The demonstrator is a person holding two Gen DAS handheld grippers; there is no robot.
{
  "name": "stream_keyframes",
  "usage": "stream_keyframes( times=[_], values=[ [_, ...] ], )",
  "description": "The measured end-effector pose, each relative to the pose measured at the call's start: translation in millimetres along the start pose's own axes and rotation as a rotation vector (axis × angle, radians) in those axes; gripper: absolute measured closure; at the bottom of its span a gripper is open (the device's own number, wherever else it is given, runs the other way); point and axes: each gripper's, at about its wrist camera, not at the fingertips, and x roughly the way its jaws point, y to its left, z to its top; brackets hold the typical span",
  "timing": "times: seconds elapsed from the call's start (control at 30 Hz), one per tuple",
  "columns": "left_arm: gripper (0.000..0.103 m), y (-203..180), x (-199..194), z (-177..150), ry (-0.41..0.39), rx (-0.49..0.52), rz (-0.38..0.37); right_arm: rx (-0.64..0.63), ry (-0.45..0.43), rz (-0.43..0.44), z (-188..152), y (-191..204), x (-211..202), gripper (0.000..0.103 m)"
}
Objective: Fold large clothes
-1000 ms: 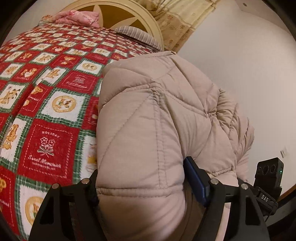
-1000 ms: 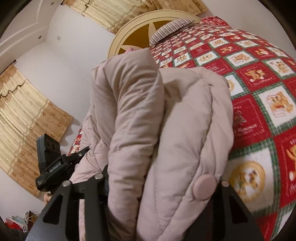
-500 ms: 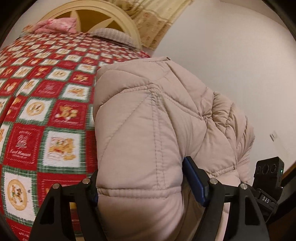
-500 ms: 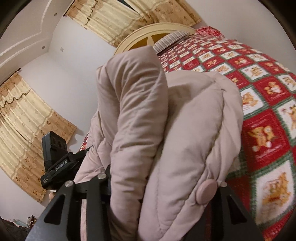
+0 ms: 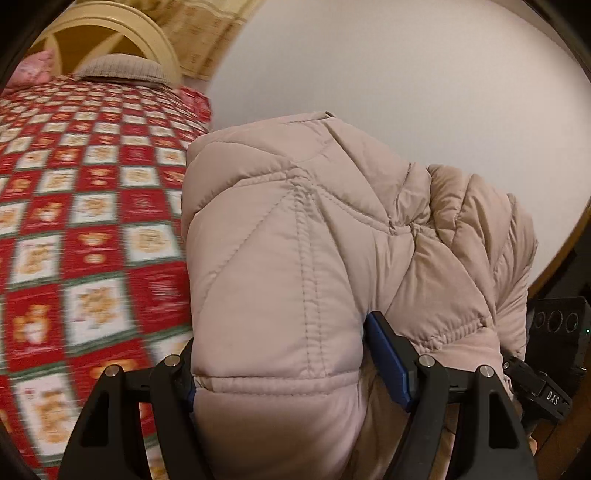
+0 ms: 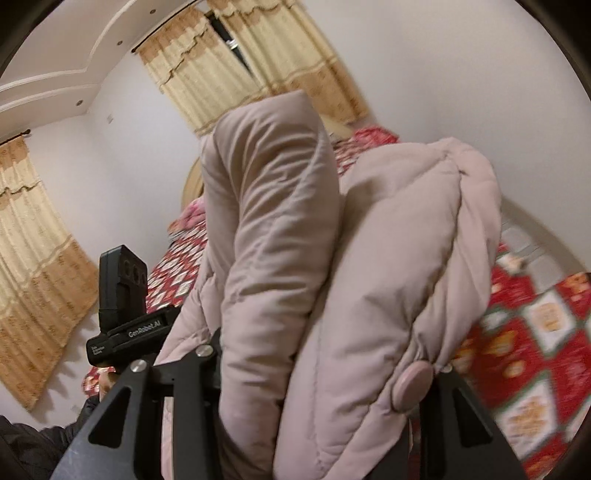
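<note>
A beige quilted puffer jacket hangs bunched in the air above the bed. My left gripper is shut on a thick padded edge of it; the blue pad of one finger shows against the fabric. In the right wrist view my right gripper is shut on another bunched part of the jacket, beside a round beige button. The jacket fills both views and hides the fingertips. Each gripper's body shows in the other's view: the right one and the left one.
The bed carries a red, green and white checked quilt with bear pictures. A cream headboard and a grey pillow stand at its far end. Yellow curtains hang on white walls.
Both grippers have lifted the jacket higher and tilted upward; more wall and curtain and less quilt show now. Their grip on the jacket is unchanged.
</note>
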Motion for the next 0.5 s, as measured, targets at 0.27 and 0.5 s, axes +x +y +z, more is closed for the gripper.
stream_keyframes(
  times=[0.27, 0.5],
  values=[
    [0.029, -23, 90, -5, 0.050, 0.019, 0.093, 0.050, -0.011, -0.101, -3, -81, 6, 0.057],
    [0.028, 1, 126, -2, 0.007, -0.005, 0.198, 0.119, 0.014, -0.120, -7, -148, 48, 0.058]
  ],
)
